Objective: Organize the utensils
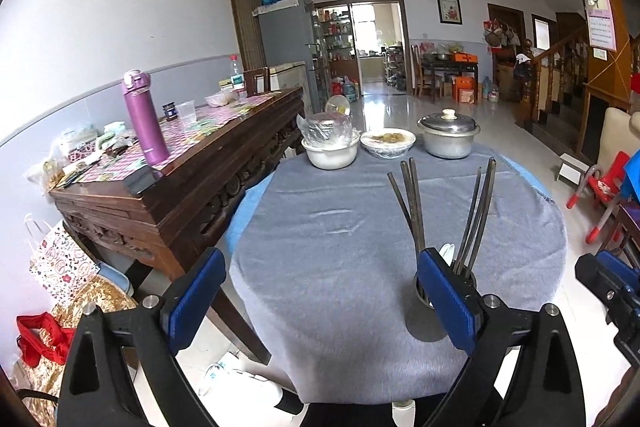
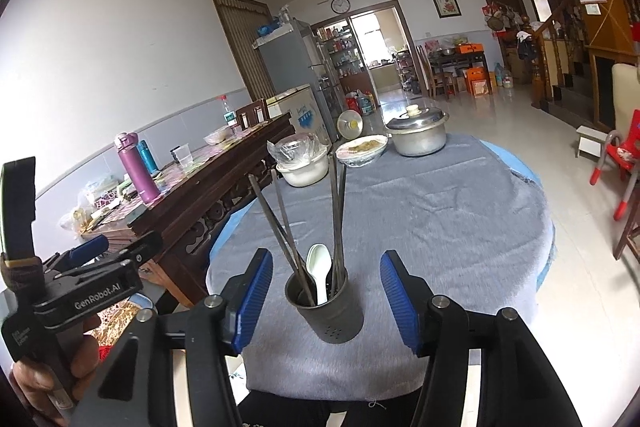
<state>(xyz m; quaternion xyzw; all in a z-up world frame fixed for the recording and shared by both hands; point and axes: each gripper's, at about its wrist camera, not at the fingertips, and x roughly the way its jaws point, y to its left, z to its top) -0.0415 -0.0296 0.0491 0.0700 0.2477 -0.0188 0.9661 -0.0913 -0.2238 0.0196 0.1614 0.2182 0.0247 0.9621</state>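
Chopsticks [image 2: 316,227] and white spoon [image 2: 320,273] already stand in the holder [image 2: 326,311]; nothing loose visible on the cloth. Your left gripper [image 1: 320,291] and right gripper [image 2: 326,303] are both spread, holding nothing.

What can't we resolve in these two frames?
- Left wrist view: utensil holder mostly hidden behind the left gripper finger; white spoon barely peeks out.
- Right wrist view: chopsticks overlap; exact count unclear.
- Both views: steel pot lidded, contents hidden.
- Right gripper brackets the holder, no contact.
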